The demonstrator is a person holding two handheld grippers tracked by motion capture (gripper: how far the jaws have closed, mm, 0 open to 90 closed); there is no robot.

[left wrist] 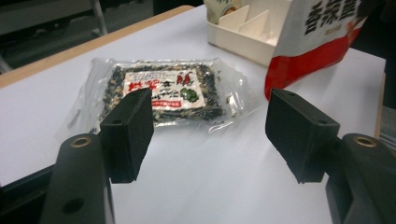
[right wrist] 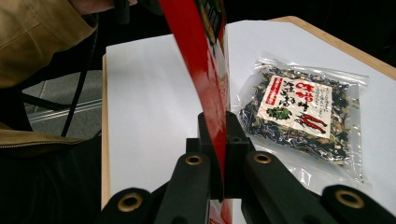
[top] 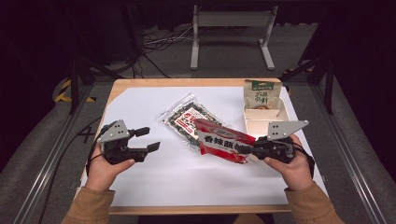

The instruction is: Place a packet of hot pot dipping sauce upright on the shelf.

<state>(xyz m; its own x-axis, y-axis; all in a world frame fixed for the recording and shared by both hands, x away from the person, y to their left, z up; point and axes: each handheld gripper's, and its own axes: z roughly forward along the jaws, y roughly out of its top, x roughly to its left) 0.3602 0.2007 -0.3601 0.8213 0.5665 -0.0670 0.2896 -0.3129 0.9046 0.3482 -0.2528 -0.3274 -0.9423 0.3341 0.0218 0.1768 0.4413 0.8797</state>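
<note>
Here the right tool (top: 256, 148) is clamped on one edge of a red snack packet (top: 219, 140), its jaws pressed together on the foil, lifting the packet off the white-covered worktop (top: 154, 177). The left tool (top: 147, 140) hangs over the worktop's left side with its jaws spread wide and nothing between them. A clear bag of dark dried mix (top: 187, 116) lies flat near the middle, partly under the red packet. A cream divided tray (top: 261, 122) sits at the right, a green packet (top: 261, 94) standing in its far end.
</note>
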